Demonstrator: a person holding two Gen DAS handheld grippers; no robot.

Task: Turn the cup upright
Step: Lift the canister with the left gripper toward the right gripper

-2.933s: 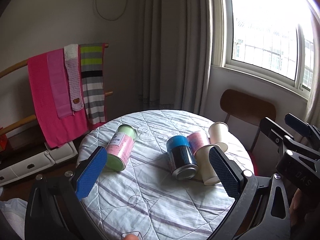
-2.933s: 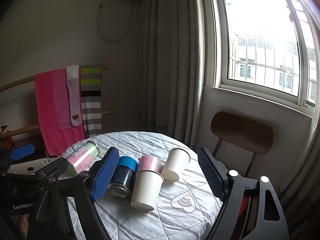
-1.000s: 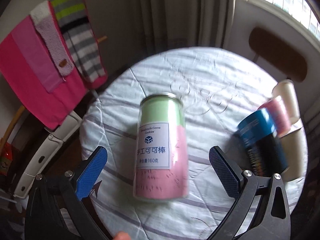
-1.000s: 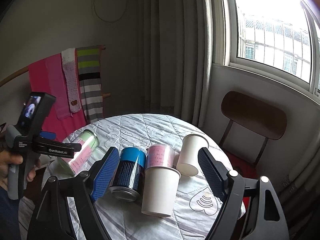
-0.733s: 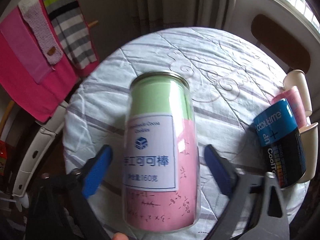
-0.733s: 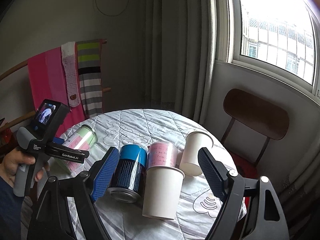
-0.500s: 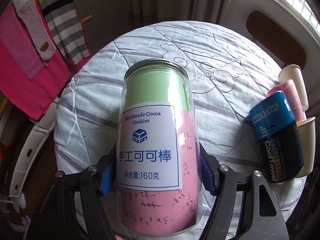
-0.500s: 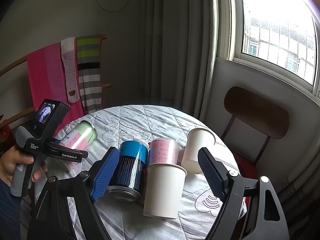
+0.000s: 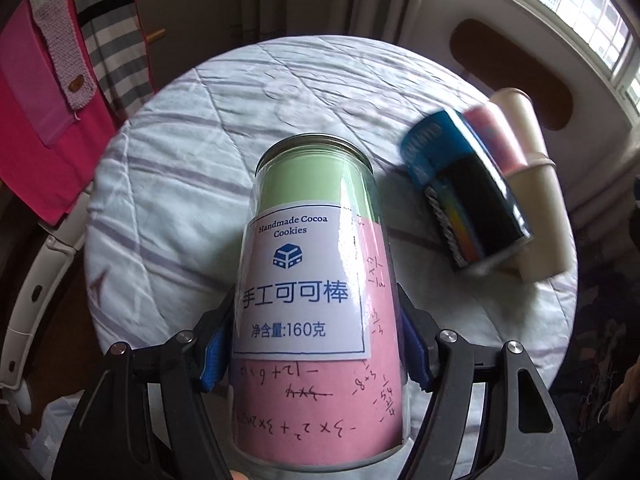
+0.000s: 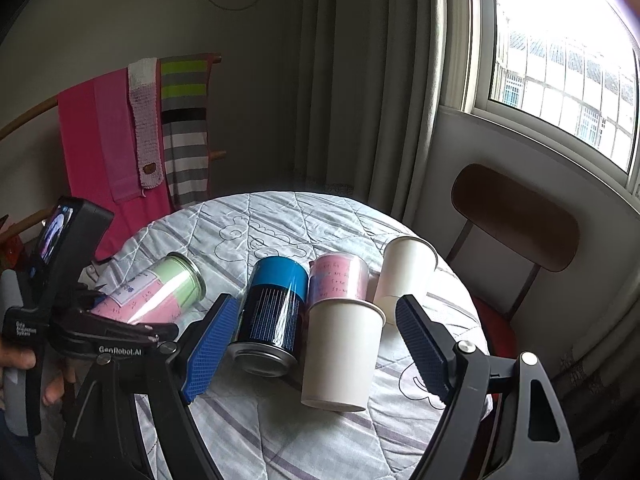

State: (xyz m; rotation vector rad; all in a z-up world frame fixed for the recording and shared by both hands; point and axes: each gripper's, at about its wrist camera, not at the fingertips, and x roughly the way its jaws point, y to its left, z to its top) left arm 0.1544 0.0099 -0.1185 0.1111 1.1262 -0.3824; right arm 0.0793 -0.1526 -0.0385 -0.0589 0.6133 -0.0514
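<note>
The left gripper point(image 9: 316, 354) is clamped on a clear cylindrical jar with a green-and-pink paper lining and a white "Handmade Cocoa Cookies" label point(image 9: 316, 304): its blue-padded fingers point(image 9: 212, 354) press the jar's two sides near the wide end, and the jar's silver-rimmed far end points away from the camera over the round table covered in a pale quilted cloth with purple stripes point(image 9: 168, 184). In the right wrist view the same jar point(image 10: 160, 294) lies tilted, its far end low over the cloth, to the left of the right gripper point(image 10: 310, 344), with the left gripper point(image 10: 108, 320) closed around its near part.

The right gripper is spread wide and holds nothing. Between and just beyond its fingers lie a blue-and-black metal can point(image 10: 272, 312) on its side, a white paper cup point(image 10: 340, 352) on its side with its rim away from the camera, a clear cup with pink paper inside point(image 10: 340, 276) behind it, and a second white paper cup point(image 10: 404, 272) further right, its open mouth facing away. The four lie packed together, touching or nearly so.

Beyond the table, to the right of both grippers, stands a brown wooden-backed chair point(image 10: 516, 212); to the left hang pink and striped towels on a wooden rail point(image 10: 132, 132)
</note>
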